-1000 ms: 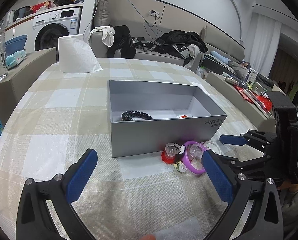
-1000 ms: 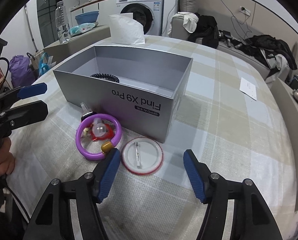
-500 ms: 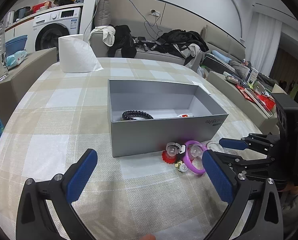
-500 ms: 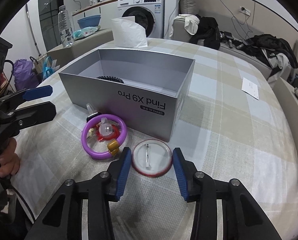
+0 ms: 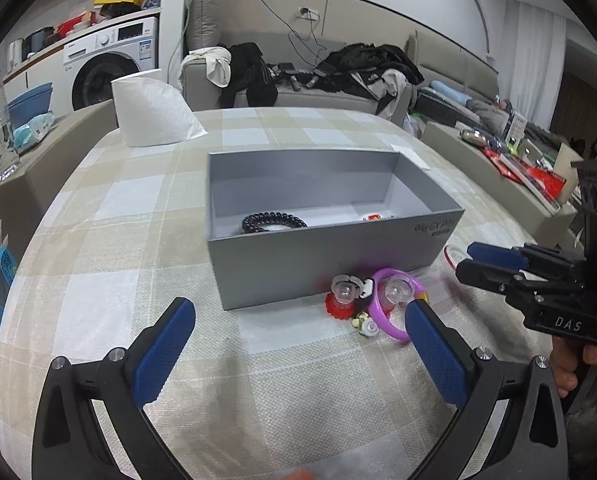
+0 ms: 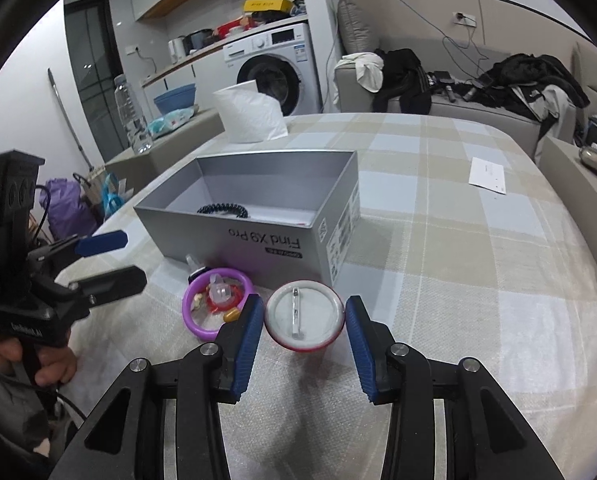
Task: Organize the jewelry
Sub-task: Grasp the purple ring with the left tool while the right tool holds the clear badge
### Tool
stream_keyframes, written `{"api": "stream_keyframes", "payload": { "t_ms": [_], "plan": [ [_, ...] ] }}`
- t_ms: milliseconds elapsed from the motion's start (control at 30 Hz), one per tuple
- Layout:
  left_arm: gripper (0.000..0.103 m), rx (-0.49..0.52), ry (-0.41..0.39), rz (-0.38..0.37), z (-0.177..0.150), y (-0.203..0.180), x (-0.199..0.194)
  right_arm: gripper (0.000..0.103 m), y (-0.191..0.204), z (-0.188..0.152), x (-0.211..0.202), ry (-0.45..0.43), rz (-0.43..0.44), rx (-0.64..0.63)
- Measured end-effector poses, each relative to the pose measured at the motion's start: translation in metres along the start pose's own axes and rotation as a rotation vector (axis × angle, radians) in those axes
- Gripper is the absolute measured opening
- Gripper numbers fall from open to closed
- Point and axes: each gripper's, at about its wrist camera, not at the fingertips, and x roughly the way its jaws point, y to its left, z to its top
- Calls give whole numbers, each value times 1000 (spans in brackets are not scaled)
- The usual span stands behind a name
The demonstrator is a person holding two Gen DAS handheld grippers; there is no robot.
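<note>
- Right gripper (image 6: 304,330): closed in on the round pin badge (image 6: 304,316) — badge sits right between the blue pads, back side up with the pin showing. Left pad looks in contact; right pad touching or a hair off, can't tell. Badge is lifted or tilted off the tabletop (image 6: 478,300); can't tell which.
- Just left of that gripper: purple ring (image 6: 217,305) with small trinkets inside it, flat on the tabletop.
- Ahead of it: grey box (image 6: 258,240), open top, a black coil hair tie (image 6: 223,209) inside.
- Left gripper (image 5: 298,350): spread wide, holding nothing — low over the tabletop, box straight ahead, purple ring and the red trinket (image 5: 340,300) just ahead of its right finger.
</note>
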Motion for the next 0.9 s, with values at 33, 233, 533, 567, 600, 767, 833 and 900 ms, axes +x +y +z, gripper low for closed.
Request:
{"api": "stream_keyframes", "payload": {
  "t_ms": [33, 233, 533, 567, 600, 767, 833, 900],
  "plan": [
    [102, 4, 9, -13, 1, -1, 2, 41, -1, 0, 0, 1, 2, 5],
    [71, 0, 88, -111, 4, -5, 15, 41, -2, 0, 0, 0, 15, 10],
    [33, 32, 152, -151, 4, -20, 21, 41, -8, -1, 0, -2, 30, 30],
    [32, 36, 151, -150, 4, -21, 19, 41, -7, 0, 0, -1, 31, 30],
    [32, 39, 151, -157, 4, -22, 17, 41, -7, 0, 0, -1, 33, 31],
    [25, 65, 172, -179, 0, -26, 16, 41, -8, 0, 0, -1, 38, 34],
    [25, 62, 180, -178, 0, -26, 18, 41, -8, -1, -1, -1, 39, 36],
    [25, 57, 179, -182, 2, -26, 20, 41, -8, -1, -1, -3, 39, 36]
  ]
}}
